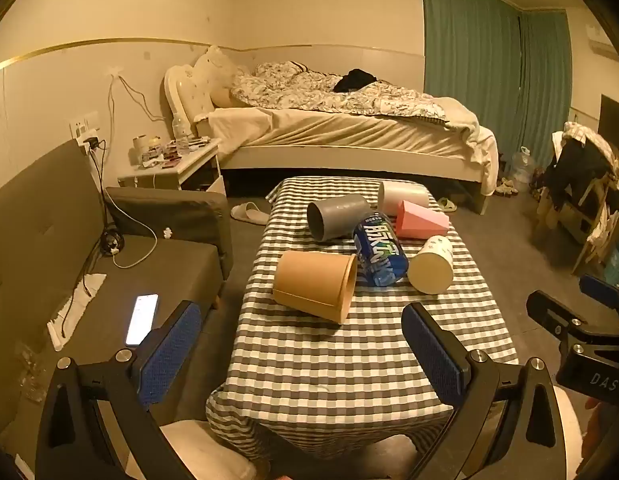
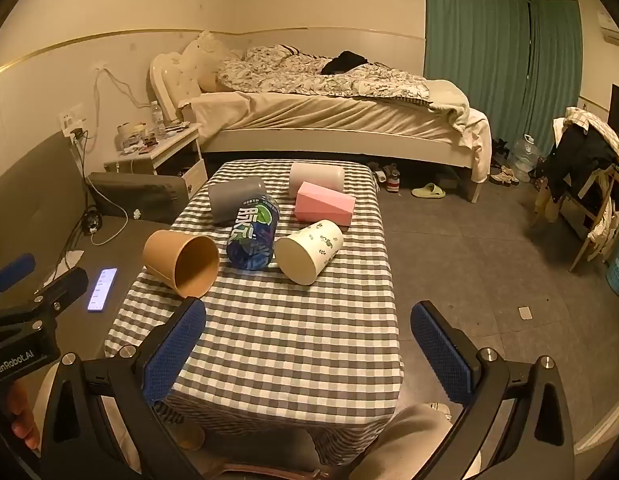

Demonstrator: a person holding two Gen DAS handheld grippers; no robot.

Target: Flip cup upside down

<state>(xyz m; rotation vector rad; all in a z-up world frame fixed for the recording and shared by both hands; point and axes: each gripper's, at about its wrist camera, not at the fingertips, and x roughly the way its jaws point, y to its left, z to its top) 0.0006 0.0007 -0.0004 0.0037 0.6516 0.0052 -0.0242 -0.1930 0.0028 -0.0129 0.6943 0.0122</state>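
Observation:
Several cups lie on their sides on a checked table (image 1: pixel 349 360) (image 2: pixel 293 340): a tan cup (image 1: pixel 315 284) (image 2: pixel 181 262), a grey cup (image 1: pixel 335 216) (image 2: pixel 233 196), a white patterned cup (image 1: pixel 431 264) (image 2: pixel 309 250), a whitish cup (image 1: pixel 403 196) (image 2: pixel 317 176) and a pink square cup (image 1: pixel 421 220) (image 2: pixel 323 202). A blue can (image 1: pixel 379 250) (image 2: pixel 253 236) lies among them. My left gripper (image 1: pixel 301 344) is open and empty, short of the tan cup. My right gripper (image 2: pixel 309 340) is open and empty over the table's near part.
A dark sofa (image 1: pixel 109 280) with a lit phone (image 1: pixel 141 318) (image 2: pixel 102 289) stands left of the table. A bed (image 1: pixel 349 128) and a nightstand (image 1: pixel 177 168) are behind. A chair with clothes (image 2: pixel 585 168) stands at the right.

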